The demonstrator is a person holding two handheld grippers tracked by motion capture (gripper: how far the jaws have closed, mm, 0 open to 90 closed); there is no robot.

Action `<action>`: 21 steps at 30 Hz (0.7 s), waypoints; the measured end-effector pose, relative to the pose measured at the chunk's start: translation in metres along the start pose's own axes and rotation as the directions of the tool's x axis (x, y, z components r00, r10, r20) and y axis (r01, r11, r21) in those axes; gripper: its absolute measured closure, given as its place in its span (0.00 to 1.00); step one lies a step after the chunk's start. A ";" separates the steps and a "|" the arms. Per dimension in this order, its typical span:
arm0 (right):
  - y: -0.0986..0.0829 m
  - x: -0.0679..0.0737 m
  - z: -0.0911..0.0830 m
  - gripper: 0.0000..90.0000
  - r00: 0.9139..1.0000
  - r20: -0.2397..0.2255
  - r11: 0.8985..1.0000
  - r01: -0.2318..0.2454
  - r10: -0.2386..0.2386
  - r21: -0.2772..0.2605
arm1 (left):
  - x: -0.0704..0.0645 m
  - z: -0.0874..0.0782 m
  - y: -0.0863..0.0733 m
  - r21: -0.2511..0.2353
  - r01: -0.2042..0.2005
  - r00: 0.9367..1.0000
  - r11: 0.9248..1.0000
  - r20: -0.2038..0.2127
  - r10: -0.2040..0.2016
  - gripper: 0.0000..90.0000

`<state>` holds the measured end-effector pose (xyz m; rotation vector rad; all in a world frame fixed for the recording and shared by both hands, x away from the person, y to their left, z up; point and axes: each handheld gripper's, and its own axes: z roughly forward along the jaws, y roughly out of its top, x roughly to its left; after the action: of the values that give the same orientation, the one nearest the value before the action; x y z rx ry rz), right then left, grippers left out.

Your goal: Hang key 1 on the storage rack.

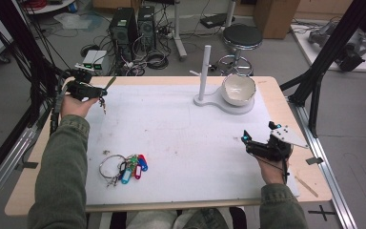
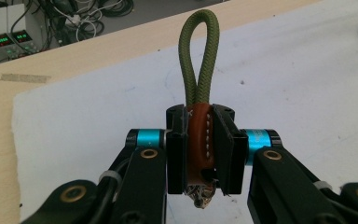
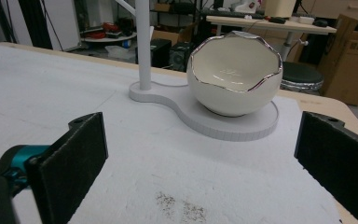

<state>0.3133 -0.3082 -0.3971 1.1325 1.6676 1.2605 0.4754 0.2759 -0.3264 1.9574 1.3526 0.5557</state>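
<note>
My left claw is clamped on the keychain's brown leather tab; my right claw gapes wide. The smooth leather might slip, dropping it onto the desk.

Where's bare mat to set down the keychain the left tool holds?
Widest free patch: mid-mat, between the key bunch at front left, the stand base with its eggshell bowl at back right, and the right tool. The back-left strip under the left tool is bare too. Crowded: front left, back right.
</note>
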 end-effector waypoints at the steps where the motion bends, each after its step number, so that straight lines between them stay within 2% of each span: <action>1: 0.000 0.000 0.000 0.02 1.000 0.001 1.000 -0.001 0.001 0.000 | -0.001 -0.002 0.002 -0.007 -0.002 1.000 1.000 0.001 0.002 0.84; 4: 0.000 0.000 -0.001 0.02 1.000 0.000 1.000 -0.004 0.004 -0.001 | -0.006 -0.010 0.008 -0.041 0.015 0.999 0.999 0.035 -0.013 0.84; 7: 0.000 0.000 0.000 0.02 1.000 0.002 1.000 -0.005 0.005 0.000 | -0.015 -0.017 0.017 -0.064 -0.011 0.998 0.998 0.056 0.014 0.84; 8: 0.000 0.000 0.000 0.02 1.000 0.002 1.000 -0.005 0.005 0.000 | -0.015 -0.017 0.017 -0.064 -0.011 0.998 0.998 0.056 0.014 0.84; 9: 0.000 0.000 0.000 0.02 1.000 0.000 1.000 -0.001 0.001 -0.001 | -0.020 -0.021 0.023 -0.069 -0.033 0.998 0.997 0.047 0.036 0.84; 14: 0.000 0.000 -0.001 0.02 1.000 0.000 1.000 -0.006 0.006 -0.004 | -0.024 -0.027 0.033 -0.090 -0.035 0.998 0.995 0.044 0.039 0.85; 17: 0.000 -0.001 -0.001 0.02 1.000 0.003 1.000 -0.012 0.012 -0.004 | -0.030 -0.034 0.044 -0.104 -0.055 0.998 0.993 0.038 0.059 0.84; 21: 0.000 -0.001 -0.001 0.02 1.000 0.003 1.000 -0.011 0.011 -0.006 | -0.033 -0.040 0.053 -0.113 -0.058 0.997 0.992 0.041 0.063 0.85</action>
<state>0.3125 -0.3095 -0.3964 1.1406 1.6567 1.2692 0.4698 0.2449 -0.2593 1.9141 1.2118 0.6002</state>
